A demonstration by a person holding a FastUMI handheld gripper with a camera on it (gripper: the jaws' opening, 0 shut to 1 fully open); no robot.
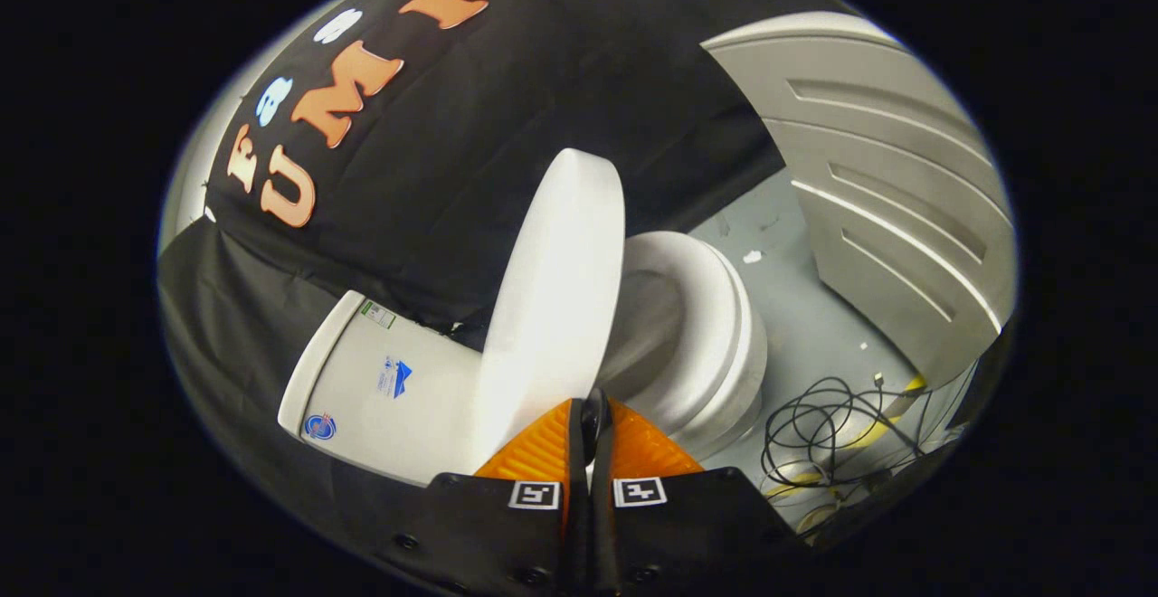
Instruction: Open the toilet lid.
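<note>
Pinching the lid's [556, 307] edge, my claw [593, 416] is clenched thin on it, the lid raised off the seat [701, 335] and near the tank [380, 389]. I'd follow its hinge arc toward the tank and release only once it leans back.

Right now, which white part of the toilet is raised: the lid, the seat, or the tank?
The lid, raised just ahead of the closed gripper. The seat stays on the bowl; the tank is behind.
</note>
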